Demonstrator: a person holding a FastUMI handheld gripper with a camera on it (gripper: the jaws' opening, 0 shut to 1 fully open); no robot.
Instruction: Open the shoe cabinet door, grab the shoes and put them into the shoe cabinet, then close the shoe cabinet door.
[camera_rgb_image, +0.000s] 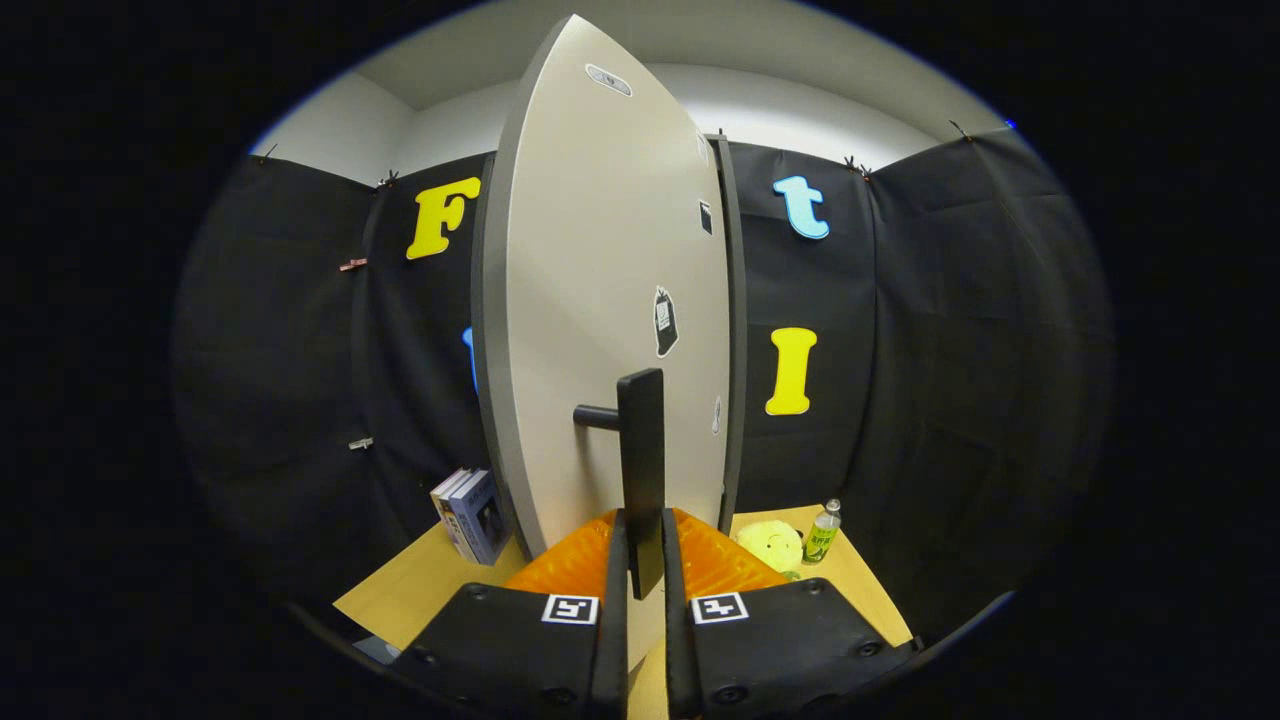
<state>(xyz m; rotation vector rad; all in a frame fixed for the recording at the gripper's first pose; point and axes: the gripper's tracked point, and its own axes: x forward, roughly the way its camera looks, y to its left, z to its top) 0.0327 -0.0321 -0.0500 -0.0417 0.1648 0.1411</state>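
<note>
Standing tall just ahead of the fingers, the shoe cabinet door (610, 300) is the largest thing here, a pale panel with a darker edge along its left side and a few small stickers (665, 322) on its face. Behind its right edge a dark upright strip of the shoe cabinet (737, 330) shows; the inside of the cabinet is hidden, so what it holds cannot be told. The cabinet rests on a wooden table (410, 590), whose bare top runs out to the left and right of the door.

On the left, a small stack of books (472, 515) stands upright just beside the door's lower edge. On the right, a round yellow plush toy (771, 546) lies near the door's foot, with a small clear bottle (822, 531) upright just beside it. Open tabletop lies between these things and the table's near edge.

The door handle (641, 470), a dark vertical bar on a short peg, stands out from the panel. The gripper (644, 560) has its two fingers drawn in close on either side of the bar's lower end, clamped on it.
</note>
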